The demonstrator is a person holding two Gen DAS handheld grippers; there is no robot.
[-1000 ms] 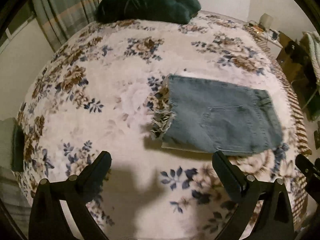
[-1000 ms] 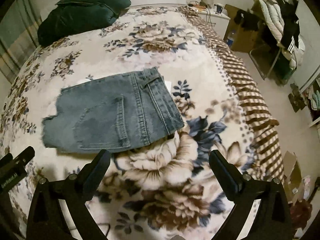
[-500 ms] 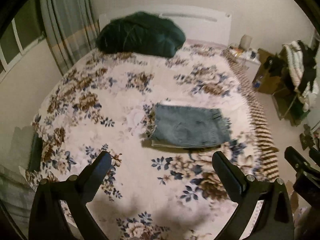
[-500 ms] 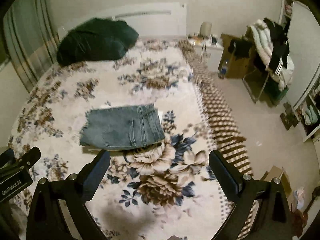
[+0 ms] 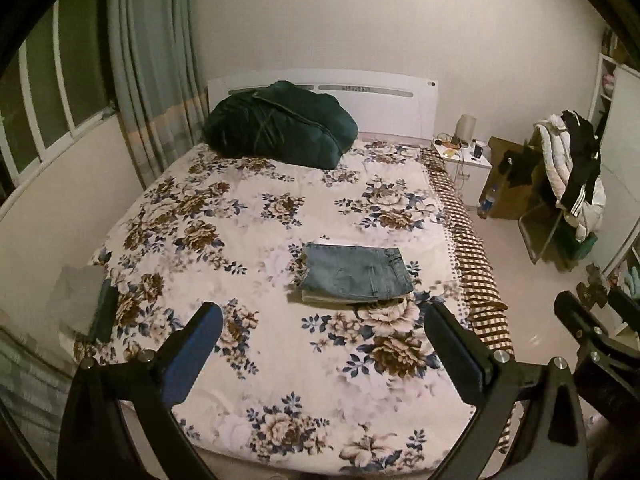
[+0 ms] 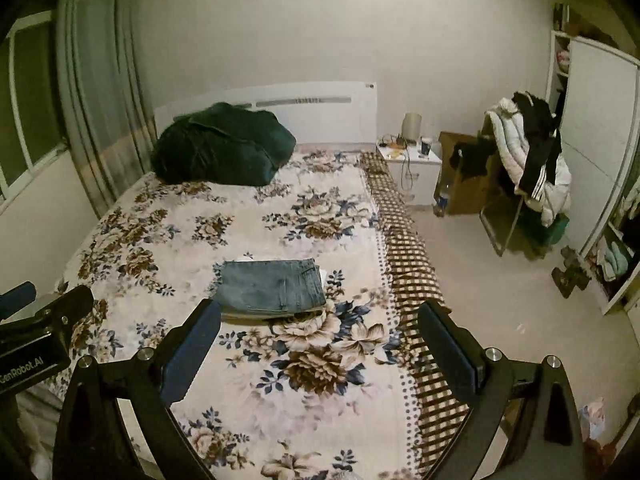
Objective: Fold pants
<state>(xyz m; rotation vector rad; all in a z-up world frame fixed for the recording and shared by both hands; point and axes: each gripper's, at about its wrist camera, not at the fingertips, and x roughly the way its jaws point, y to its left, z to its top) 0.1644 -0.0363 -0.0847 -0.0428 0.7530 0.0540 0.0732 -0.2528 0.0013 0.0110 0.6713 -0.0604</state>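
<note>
The blue jeans (image 5: 354,274) lie folded into a compact rectangle on the floral bedspread (image 5: 256,240), right of the bed's middle; they also show in the right wrist view (image 6: 272,288). My left gripper (image 5: 324,340) is open and empty, held high above the bed's foot, well back from the jeans. My right gripper (image 6: 320,340) is open and empty too, at a similar height and distance. The right gripper's body shows at the right edge of the left wrist view (image 5: 592,332).
A dark green duvet bundle (image 5: 280,124) sits at the headboard. A white nightstand (image 5: 464,160) with small items stands right of the bed. A chair piled with clothes (image 5: 568,184) and a shelf unit (image 6: 600,184) are at the right. Curtains (image 5: 152,80) and a window are on the left.
Both grippers have pulled far back and up from the bed; the jeans went from filling the views to small in the distance. The jeans have not moved.
</note>
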